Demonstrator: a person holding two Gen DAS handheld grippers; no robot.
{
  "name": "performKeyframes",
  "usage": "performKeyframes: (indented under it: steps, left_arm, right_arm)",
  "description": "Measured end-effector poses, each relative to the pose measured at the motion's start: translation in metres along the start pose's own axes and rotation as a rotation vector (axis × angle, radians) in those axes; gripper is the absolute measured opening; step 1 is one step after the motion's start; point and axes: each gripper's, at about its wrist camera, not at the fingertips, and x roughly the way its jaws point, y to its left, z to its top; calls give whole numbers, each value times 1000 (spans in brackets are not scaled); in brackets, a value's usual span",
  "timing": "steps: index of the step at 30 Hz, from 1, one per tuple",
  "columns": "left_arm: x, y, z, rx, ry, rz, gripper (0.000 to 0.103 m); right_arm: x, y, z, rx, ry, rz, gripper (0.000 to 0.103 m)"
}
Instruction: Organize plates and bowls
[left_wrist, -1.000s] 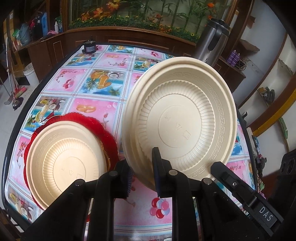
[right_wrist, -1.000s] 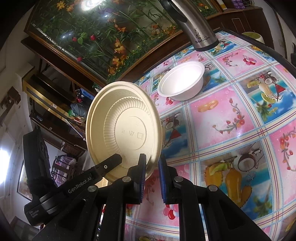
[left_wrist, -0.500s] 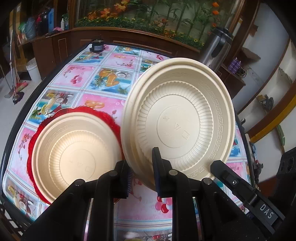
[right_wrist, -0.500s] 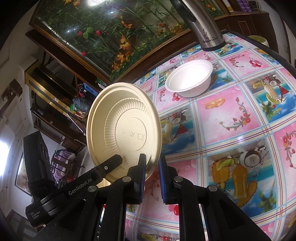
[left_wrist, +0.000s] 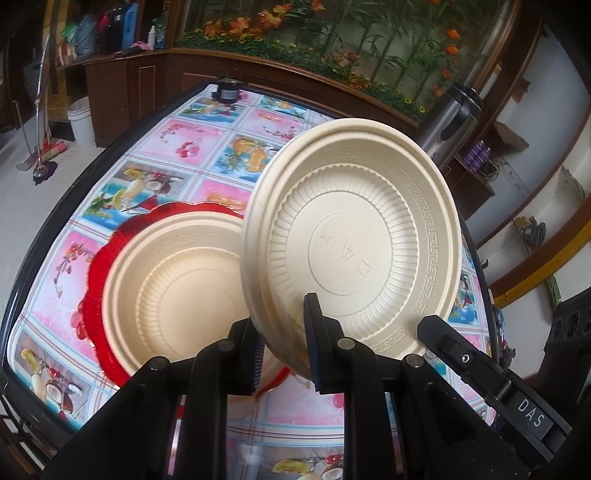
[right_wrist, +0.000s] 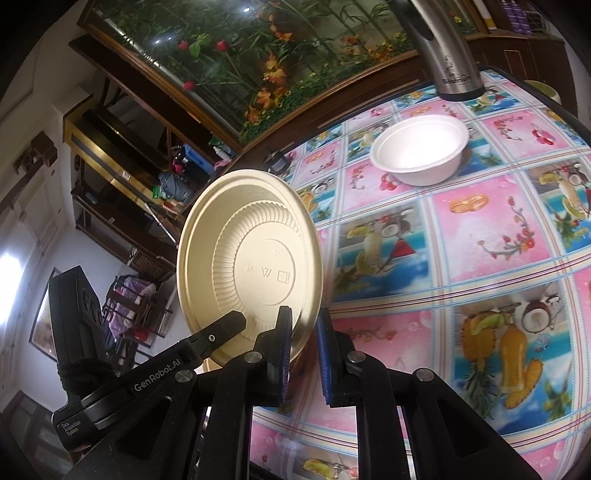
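The left gripper (left_wrist: 282, 354) pinches the rim of a beige plate (left_wrist: 351, 251), fingers closed on it, holding it tilted above the beige plate (left_wrist: 173, 295) resting on the red plate (left_wrist: 96, 291), probably for stacking. The right gripper (right_wrist: 303, 354) grips another beige plate (right_wrist: 251, 266) by its edge, upright, off the surface (right_wrist: 480, 258). A white bowl (right_wrist: 421, 151) sits well apart.

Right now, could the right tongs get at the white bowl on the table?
Probably not yet. The table between them and the white bowl looks free of obstacles, but the right tongs appear shut on the rim of a beige plate, so they would have to let go of it first.
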Motion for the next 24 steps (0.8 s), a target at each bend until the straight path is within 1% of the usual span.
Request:
performKeyframes:
  steps: [9,24]
  left_arm:
    - [-11,24,-5,-48,-22,23,18]
    - [-19,46,-11,-88,-34,44,18]
  right_arm:
    - [14,23,-5,-48,41,29,13]
    - [29,41,-14,-89,86,48,13]
